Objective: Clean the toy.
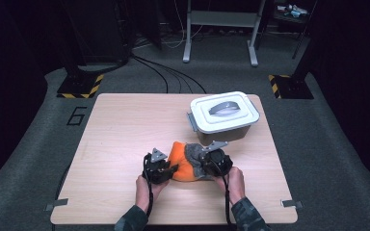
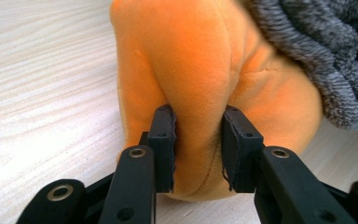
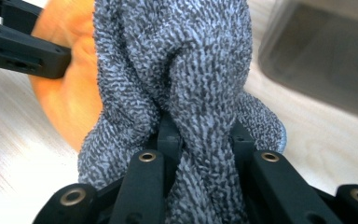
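You have open room across the left half of the light wooden table (image 1: 115,130) and along its near edge. Toward the far right corner, the grey lidded plastic box (image 1: 224,115) blocks your way.

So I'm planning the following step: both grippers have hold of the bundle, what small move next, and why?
Probably ease the two grippers apart. The left gripper pinches a fold of the orange cloth, the right gripper pinches the grey towel, and the two fabrics lie bunched together on the table.
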Demonstrator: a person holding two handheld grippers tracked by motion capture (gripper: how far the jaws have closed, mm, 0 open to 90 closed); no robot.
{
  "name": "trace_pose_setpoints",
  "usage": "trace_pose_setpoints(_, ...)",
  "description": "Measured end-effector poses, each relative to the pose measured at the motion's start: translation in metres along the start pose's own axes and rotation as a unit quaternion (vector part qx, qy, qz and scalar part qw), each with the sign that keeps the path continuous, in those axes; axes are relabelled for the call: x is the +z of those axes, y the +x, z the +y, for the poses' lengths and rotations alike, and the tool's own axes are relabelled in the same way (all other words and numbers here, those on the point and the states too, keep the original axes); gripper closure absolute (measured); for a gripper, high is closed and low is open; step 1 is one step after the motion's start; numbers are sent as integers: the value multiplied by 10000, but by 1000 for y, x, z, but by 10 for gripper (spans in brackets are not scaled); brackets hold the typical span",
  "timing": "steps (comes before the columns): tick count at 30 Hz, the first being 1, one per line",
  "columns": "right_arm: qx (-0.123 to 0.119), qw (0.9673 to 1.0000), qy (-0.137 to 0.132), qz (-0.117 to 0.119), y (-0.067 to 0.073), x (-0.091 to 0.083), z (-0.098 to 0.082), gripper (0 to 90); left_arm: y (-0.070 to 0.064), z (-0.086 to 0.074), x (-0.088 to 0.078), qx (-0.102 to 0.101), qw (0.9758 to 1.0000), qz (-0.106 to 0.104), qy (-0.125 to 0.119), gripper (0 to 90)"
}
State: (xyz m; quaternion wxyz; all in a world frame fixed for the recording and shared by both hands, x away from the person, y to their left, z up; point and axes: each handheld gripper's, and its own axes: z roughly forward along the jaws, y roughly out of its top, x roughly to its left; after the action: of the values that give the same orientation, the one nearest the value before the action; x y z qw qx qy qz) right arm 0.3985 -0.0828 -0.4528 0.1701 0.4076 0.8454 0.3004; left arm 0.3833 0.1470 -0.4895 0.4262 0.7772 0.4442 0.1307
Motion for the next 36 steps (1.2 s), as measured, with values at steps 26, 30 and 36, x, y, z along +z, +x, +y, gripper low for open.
trace_pose_setpoints(26, 38, 9999, -113, 35, 2, -1, -8, 733, 6, 2, 1, 47, 10000, 83, 24, 674)
trace_pose_setpoints(30, 260, 9997, 13, 15, -10, 5, -23, 732, 4, 3, 1, 140, 9998, 123, -3, 655)
trace_pose_setpoints(36, 225, 9997, -14, 29, -10, 1, -17, 730, 0, 20, -16, 421, 9988, 241, -74, 390)
